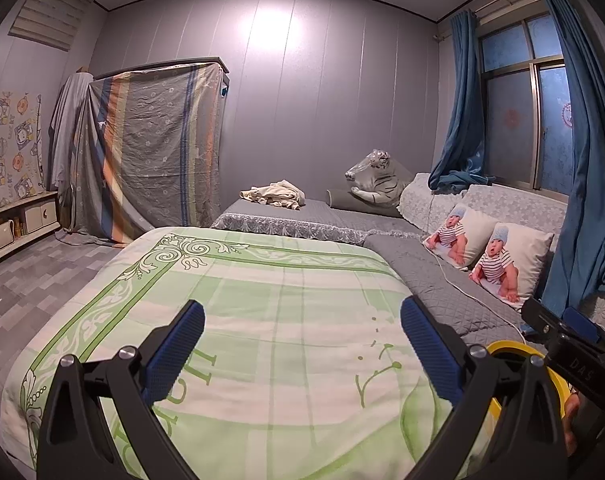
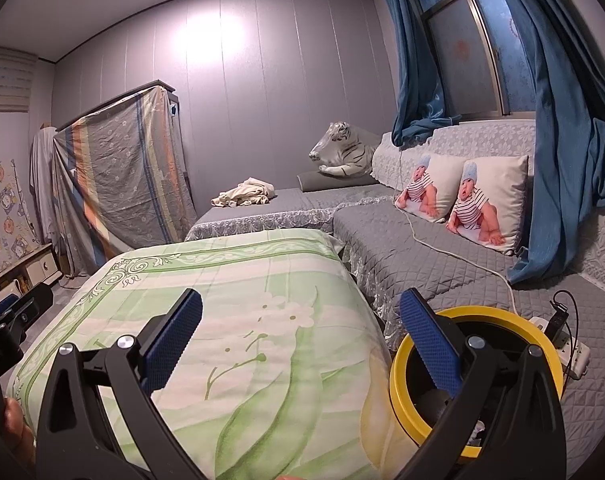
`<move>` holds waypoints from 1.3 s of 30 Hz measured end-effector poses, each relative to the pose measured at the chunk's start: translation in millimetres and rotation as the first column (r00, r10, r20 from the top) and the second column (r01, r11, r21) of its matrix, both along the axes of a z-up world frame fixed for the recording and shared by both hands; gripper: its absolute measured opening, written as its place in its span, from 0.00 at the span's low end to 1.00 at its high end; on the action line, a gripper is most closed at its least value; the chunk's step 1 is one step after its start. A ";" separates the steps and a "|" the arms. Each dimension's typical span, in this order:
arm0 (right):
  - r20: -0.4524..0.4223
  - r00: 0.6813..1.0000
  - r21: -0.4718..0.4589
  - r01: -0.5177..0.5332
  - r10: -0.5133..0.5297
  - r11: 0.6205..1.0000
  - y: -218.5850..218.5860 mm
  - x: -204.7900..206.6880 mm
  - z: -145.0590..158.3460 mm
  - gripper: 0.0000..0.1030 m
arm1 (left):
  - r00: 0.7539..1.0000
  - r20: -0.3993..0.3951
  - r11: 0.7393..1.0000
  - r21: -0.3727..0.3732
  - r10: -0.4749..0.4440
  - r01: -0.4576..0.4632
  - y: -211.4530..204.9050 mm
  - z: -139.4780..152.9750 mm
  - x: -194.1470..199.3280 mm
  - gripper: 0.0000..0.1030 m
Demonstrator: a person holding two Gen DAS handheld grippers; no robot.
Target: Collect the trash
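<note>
Green floral quilt (image 1: pixel 238 320) covers the bed. Yellow-rimmed trash bin (image 2: pixel 478 380) sits just off the quilt's right edge, on the grey mat (image 2: pixel 442 248). Left hand-held gripper (image 1: pixel 302 344) and right hand-held gripper (image 2: pixel 300 340) both hover over the quilt, jaws wide apart, holding nothing.

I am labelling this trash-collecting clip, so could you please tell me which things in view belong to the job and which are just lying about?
Belongs to the job:
round yellow-rimmed trash bin
left gripper, open
right gripper, open

Just lying about:
green floral quilt
crumpled cream cloth
plush white tiger
two baby-print pillows
white power strip
</note>
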State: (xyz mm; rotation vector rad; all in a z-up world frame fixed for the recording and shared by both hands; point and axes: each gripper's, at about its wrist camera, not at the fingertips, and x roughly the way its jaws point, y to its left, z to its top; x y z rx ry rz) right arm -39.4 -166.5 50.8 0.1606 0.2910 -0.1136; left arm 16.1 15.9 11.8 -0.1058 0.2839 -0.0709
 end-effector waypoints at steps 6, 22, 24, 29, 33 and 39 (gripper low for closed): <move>-0.013 1.000 0.007 -0.004 0.004 1.000 0.5 2.1 -2.2 0.92 | 1.000 -0.005 1.000 0.000 -0.006 0.006 -1.6 0.3 0.9 0.92; -0.027 1.000 0.015 0.007 -0.007 1.000 0.3 4.7 -7.1 0.92 | 1.000 -0.009 1.000 0.003 -0.014 0.014 -3.0 -0.9 2.3 0.92; -0.028 1.000 0.016 0.008 -0.007 1.000 0.2 5.2 -7.4 0.92 | 1.000 -0.010 1.000 0.003 -0.017 0.017 -3.9 -0.8 2.7 0.92; -0.031 0.999 0.017 0.013 -0.012 1.000 -0.3 6.1 -8.3 0.92 | 1.000 -0.011 1.000 0.001 -0.020 0.020 -3.5 -0.6 3.5 0.92; -0.039 0.999 0.022 0.015 -0.014 1.000 -0.6 7.3 -10.1 0.92 | 1.000 -0.011 1.000 0.000 -0.021 0.021 -3.7 -0.7 3.9 0.92; -0.045 0.999 0.021 0.013 -0.012 1.000 0.1 8.6 -11.2 0.92 | 1.000 -0.016 1.000 0.002 -0.026 0.026 -4.9 -2.0 4.5 0.92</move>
